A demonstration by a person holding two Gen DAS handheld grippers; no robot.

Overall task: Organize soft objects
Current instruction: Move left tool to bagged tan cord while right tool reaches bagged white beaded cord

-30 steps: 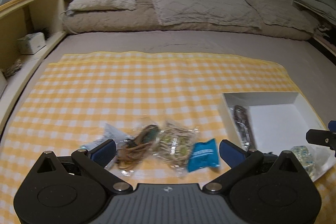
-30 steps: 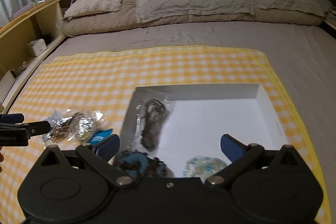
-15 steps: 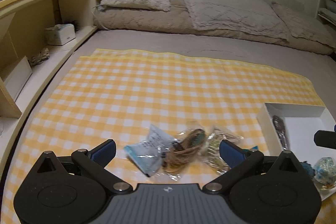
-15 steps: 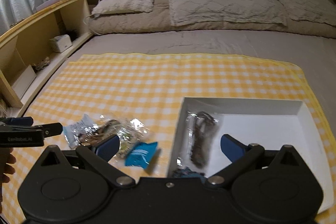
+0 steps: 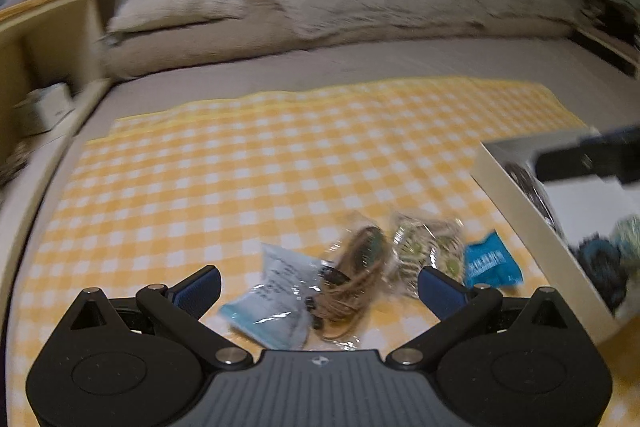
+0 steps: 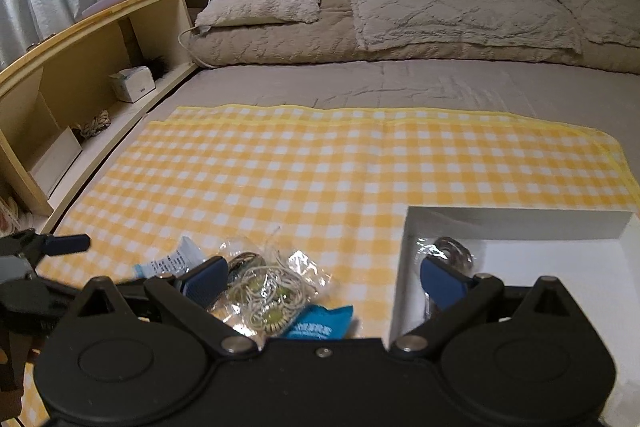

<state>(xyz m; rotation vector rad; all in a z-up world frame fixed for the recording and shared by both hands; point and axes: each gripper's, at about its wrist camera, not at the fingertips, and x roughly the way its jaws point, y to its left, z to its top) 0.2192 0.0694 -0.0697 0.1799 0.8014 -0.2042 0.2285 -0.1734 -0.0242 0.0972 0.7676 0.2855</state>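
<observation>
Packets (image 6: 264, 291) now lie just ahead of the right gripper (image 6: 322, 277), which has swung left off the white box (image 6: 516, 223); both it and the left gripper (image 5: 318, 285) gape wide, empty; next pick seems imminent.

Left gripper (image 5: 318, 285): jaws spread wide, nothing between blue pads (image 5: 199, 289), angled downward. Right gripper (image 6: 324, 281): jaws equally wide apart, empty, level with left gripper, just to its right.
</observation>
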